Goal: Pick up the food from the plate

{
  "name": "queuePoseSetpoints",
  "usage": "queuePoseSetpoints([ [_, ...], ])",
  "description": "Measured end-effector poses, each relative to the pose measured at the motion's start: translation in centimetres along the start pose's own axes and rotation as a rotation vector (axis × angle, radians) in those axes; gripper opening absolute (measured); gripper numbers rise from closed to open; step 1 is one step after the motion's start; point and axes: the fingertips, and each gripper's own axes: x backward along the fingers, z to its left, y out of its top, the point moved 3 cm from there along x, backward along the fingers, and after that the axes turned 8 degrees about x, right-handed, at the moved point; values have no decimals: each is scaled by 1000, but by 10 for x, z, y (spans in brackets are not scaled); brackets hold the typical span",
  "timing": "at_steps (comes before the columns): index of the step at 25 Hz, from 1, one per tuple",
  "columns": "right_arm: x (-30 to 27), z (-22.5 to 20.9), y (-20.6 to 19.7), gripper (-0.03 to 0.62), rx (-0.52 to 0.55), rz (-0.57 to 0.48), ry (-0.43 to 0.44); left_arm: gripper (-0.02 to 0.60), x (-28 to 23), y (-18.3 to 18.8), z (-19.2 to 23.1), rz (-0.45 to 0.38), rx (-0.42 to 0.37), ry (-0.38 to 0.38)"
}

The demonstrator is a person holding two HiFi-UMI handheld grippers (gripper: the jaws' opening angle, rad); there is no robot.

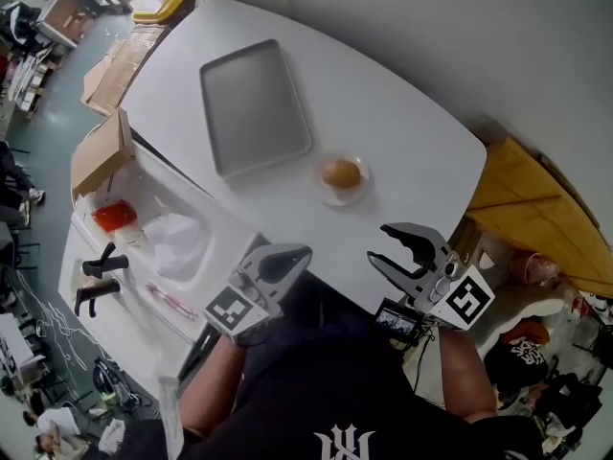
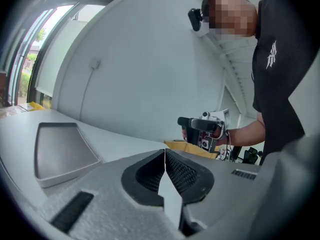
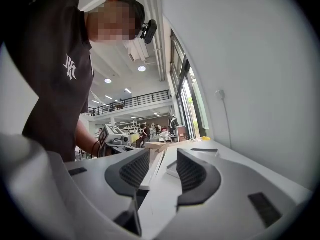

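A round brown piece of food point(image 1: 341, 172) lies on a small pale plate point(image 1: 334, 197) near the white table's point(image 1: 412, 132) front right. Both grippers hover at the near edge, short of the plate. My left gripper point(image 1: 303, 254) is shut, its pads meeting with nothing between them point(image 2: 164, 155). My right gripper point(image 1: 378, 244) stands open and empty, to the lower right of the food; the gap between its jaws point(image 3: 162, 166) shows only table. Neither gripper view shows the food.
A grey tray point(image 1: 254, 106) lies on the table left of the plate, also seen in the left gripper view point(image 2: 60, 151). A lower shelf at left holds a cardboard box point(image 1: 101, 151), a red packet point(image 1: 115, 216) and a plastic bag point(image 1: 177, 238). Orange boards point(image 1: 536, 209) sit to the right.
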Motion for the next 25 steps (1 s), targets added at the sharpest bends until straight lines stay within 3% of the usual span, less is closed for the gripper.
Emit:
queuePoseSetpoints([
  [8,-9,-41,-12,213,43,-18,72,6,-30,-1,28,23,-8,75],
  [19,-54,-71,-52,268,94,31,77,6,-52,-26,82,-12,53,61],
  [25,-76,-85,-86,291,129,47,70,6,-63,-51,98,21,9,23],
])
